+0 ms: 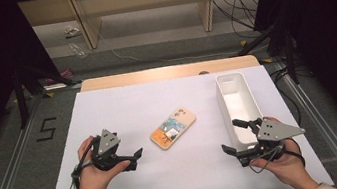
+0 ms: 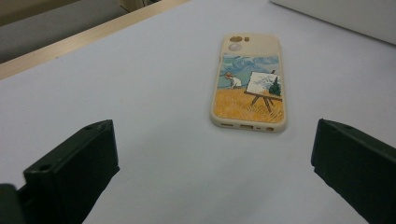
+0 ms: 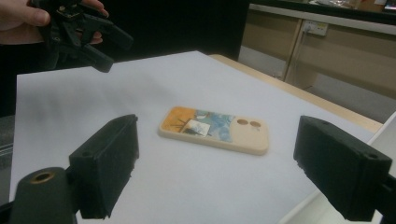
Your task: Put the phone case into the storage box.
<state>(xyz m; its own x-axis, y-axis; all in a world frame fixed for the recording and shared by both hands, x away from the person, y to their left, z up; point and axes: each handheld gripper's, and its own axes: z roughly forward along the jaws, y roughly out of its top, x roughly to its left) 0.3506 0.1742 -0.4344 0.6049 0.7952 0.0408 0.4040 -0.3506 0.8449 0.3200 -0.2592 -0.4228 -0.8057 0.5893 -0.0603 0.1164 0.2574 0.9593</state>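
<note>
The phone case (image 1: 173, 128) lies flat, picture side up, near the middle of the white surface (image 1: 123, 106), untouched, between the two hands. The left gripper (image 1: 137, 155) hovers to its left with jaws spread and nothing between them; the right gripper (image 1: 231, 138) hovers to its right, just beside the near end of the white bin (image 1: 238, 101), also spread and empty. This looks like the approach: next, one gripper must descend and straddle the case's thin edges.
</note>
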